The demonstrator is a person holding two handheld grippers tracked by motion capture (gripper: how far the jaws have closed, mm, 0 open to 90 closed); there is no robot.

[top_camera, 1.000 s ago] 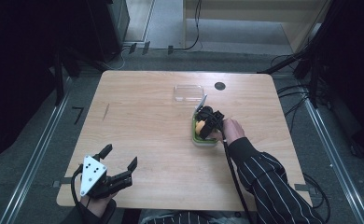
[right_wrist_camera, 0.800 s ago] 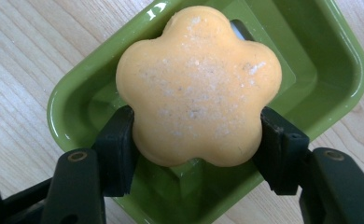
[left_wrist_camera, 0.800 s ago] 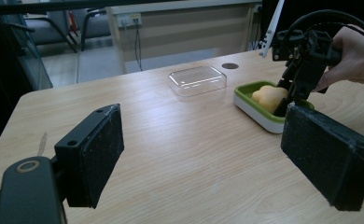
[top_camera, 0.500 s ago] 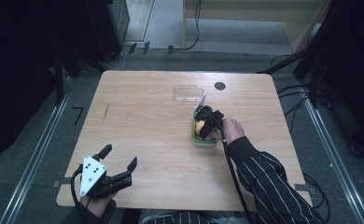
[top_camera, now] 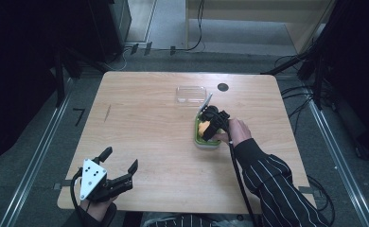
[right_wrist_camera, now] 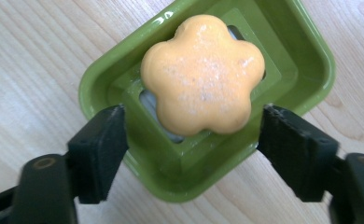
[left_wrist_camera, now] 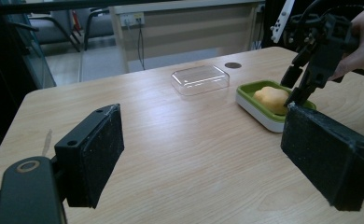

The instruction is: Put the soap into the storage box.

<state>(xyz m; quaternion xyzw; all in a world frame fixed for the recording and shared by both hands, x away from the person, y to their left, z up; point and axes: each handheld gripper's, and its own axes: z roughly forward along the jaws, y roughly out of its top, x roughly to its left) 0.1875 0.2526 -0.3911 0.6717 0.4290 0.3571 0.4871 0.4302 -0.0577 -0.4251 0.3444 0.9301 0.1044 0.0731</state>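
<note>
An orange flower-shaped soap (right_wrist_camera: pixel 202 74) lies in a green soap dish (right_wrist_camera: pixel 306 56) right of the table's middle. My right gripper (right_wrist_camera: pixel 194 116) points down over it. Its jaws have just been opening and stand on either side of the soap without touching it. In the high view the soap (top_camera: pixel 202 127) shows in the dish (top_camera: pixel 206 143) under the right gripper (top_camera: pixel 208 129). My left gripper (top_camera: pixel 121 158) hovers open and empty at the table's near left corner. In its own view the left gripper (left_wrist_camera: pixel 203 158) faces the dish (left_wrist_camera: pixel 259 114), the soap (left_wrist_camera: pixel 271 99) and the right gripper (left_wrist_camera: pixel 301 86).
A clear plastic lid (top_camera: pixel 191 93) lies just beyond the dish, also seen as the lid (left_wrist_camera: pixel 200 78) in the left gripper view. A black round hole (top_camera: pixel 223 87) sits in the tabletop near the far edge. Bare wood spans the left half of the table.
The right gripper's jaws have spread apart over the dish, and the soap now rests in it. The left gripper has stayed in place.
</note>
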